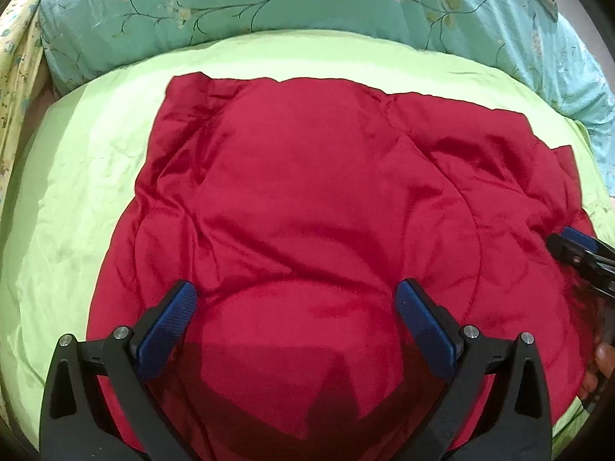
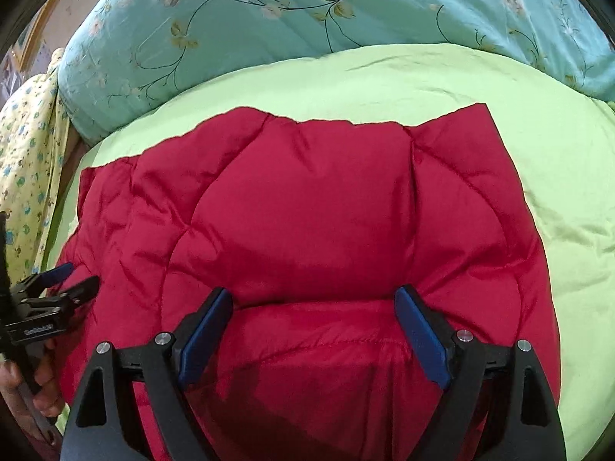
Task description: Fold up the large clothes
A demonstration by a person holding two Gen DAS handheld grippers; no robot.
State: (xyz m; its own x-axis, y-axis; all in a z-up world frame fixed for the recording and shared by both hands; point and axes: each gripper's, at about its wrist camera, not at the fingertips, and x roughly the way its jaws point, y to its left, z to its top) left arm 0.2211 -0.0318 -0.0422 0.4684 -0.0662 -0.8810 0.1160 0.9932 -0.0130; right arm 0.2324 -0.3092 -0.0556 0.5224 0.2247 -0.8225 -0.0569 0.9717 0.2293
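Each gripper, the left gripper point(image 1: 296, 299) and the right gripper point(image 2: 313, 305), is built of black angular arms studded with silver screw heads. Textured blue pads point(image 1: 169, 326) are fitted inside the fingers. Bare fingers point(image 2: 48, 395) are glimpsed behind the left claw.

white lettering on left tool point(image 2: 78, 274) mount, too blurred to read

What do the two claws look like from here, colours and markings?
Both match: the left claw and right claw have black plastic arms with triangular cut-outs, silver round bolt heads at the joints, and flat blue textured pads on the fingers. Seen from the right wrist, the left claw's black body carries small white lettering, too blurred to read. No cables show.
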